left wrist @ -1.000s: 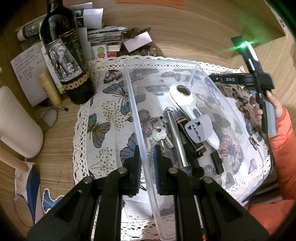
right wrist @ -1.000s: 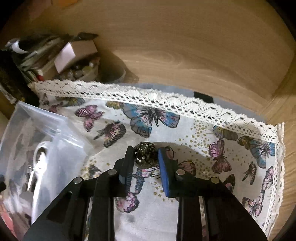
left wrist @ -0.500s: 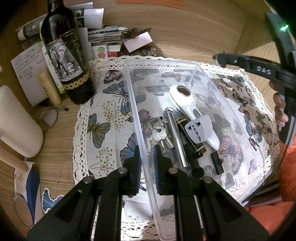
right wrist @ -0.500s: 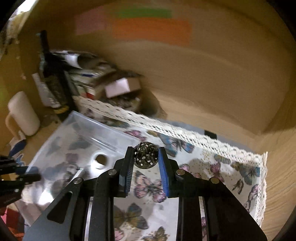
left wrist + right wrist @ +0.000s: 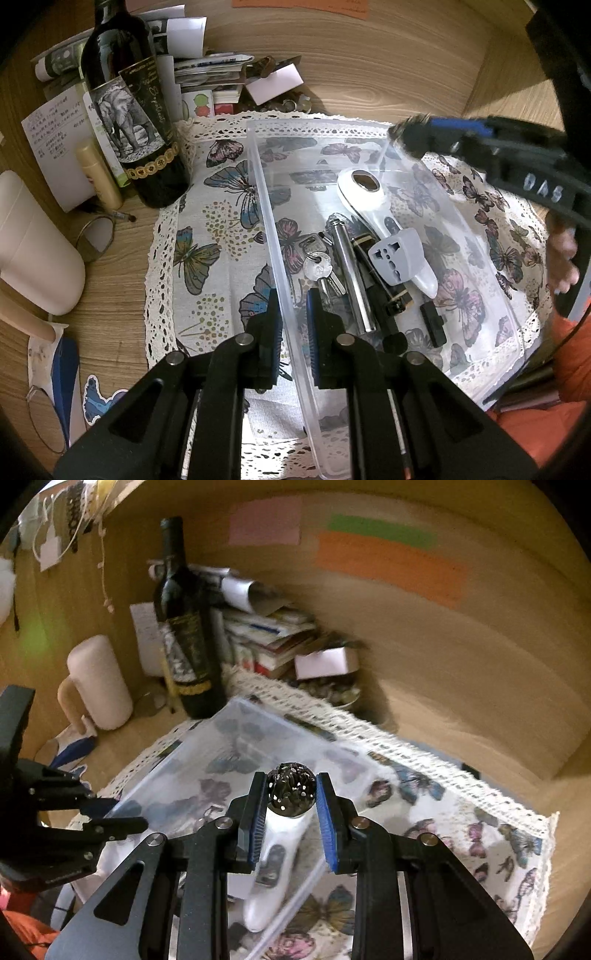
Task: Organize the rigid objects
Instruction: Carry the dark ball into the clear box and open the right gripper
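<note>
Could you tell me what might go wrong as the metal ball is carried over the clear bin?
1. The filigree metal ball is round and pinched only at its sides by the right gripper; it could slip out early.
2. Dropped from this height into the clear plastic bin, it may bounce off the white handheld device or the keys.
3. The left gripper clamps just one wall of the bin, so an impact could tilt it.

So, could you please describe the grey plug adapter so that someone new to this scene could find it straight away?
Start at the clear plastic bin on the butterfly cloth, to the right of the wine bottle. Among the things on its floor, the grey plug adapter lies on the handle of the white handheld device, beside the silver metal tube. It alone is a grey block with socket holes in its face.
</note>
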Motion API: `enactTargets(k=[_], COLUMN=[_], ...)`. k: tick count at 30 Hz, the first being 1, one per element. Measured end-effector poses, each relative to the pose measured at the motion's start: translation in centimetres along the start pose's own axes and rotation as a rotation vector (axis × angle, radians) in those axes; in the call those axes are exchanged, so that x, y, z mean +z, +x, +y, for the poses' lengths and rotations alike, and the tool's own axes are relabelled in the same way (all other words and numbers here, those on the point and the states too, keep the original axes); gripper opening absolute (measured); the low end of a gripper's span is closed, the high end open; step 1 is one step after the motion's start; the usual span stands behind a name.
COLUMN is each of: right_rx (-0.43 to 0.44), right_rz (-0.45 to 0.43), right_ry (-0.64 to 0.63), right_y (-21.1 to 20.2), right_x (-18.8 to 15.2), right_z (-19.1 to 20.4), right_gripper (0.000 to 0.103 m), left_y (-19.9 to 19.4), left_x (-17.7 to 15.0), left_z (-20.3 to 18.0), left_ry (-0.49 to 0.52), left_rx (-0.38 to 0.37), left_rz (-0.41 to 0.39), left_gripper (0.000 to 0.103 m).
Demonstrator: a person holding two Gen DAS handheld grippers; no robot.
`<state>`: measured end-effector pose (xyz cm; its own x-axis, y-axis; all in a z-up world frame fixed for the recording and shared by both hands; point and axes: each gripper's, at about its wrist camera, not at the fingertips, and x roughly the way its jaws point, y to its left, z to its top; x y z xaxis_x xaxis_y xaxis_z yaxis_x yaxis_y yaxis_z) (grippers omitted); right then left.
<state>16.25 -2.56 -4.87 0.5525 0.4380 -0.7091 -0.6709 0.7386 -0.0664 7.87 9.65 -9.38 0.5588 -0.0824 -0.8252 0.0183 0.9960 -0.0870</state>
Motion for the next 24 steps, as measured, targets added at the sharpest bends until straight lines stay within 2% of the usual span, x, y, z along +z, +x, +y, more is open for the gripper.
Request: enactTargets(k=[8, 14, 15, 17, 19, 24], right_rx=[0.049, 0.050, 0.053, 0.059, 0.046, 0.025], right_rz=[0.131, 0.171, 0.170, 0.164, 0.132, 0.062], right_ry=[-0.005, 0.009, 0.009, 0.012, 0.018, 0.034], right_y=[3.3, 4.2, 4.0, 3.5, 2.5, -0.4], right_x=[-1.5, -2.2, -2.2, -2.1, -2.0, -1.9], right_z=[1.0, 0.8, 0.8, 0.7, 0.5, 0.1], right_gripper=[0.024, 0.024, 0.025, 0.036, 0.041, 0.048], left_y=[0.0, 0.0, 0.0, 0.0, 0.0, -0.7], left_x=[0.0, 0.0, 0.0, 0.1, 0.1, 0.4], left_z=[0.0, -0.1, -0.1, -0.1, -0.2, -0.4], left_ry=[-0.002, 0.002, 0.002, 0.002, 0.002, 0.003], left_rx=[-0.002, 0.002, 0.003, 0.006, 0.009, 0.039], left_rz=[0.000, 0.005, 0.007, 0.010, 0.011, -0.012], left_gripper=[0.012, 0.012, 0.012, 0.012, 0.012, 0.012])
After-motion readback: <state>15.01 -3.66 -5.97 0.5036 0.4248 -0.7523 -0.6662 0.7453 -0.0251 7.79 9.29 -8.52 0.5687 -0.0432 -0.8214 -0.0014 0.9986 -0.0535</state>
